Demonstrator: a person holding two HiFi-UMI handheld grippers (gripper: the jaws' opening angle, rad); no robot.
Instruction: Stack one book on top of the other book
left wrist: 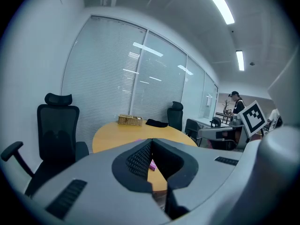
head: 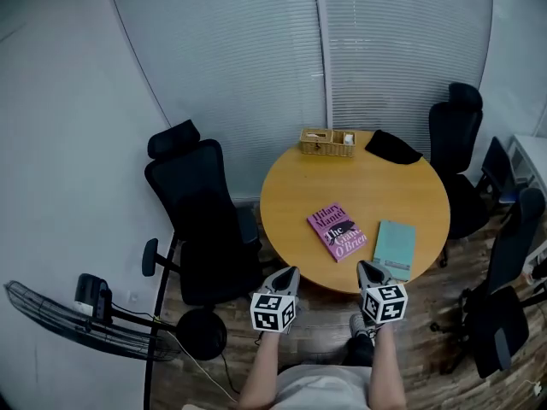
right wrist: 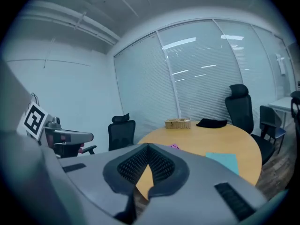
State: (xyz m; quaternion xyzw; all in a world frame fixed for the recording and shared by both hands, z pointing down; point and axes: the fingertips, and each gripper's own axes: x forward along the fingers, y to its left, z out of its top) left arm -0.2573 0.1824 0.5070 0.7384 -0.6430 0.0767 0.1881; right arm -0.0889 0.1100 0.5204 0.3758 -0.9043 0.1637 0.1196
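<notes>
- Nothing is stacked yet: the pink book (head: 337, 231) and the teal book (head: 395, 248) lie flat side by side on the bench (head: 295, 186), just apart.
- Your left claw (head: 289, 272) and right claw (head: 367, 267) hover at the bench's near edge, both closed and empty.
- The whole job remains: open a claw, grip one book, and lay it on the other.
</notes>
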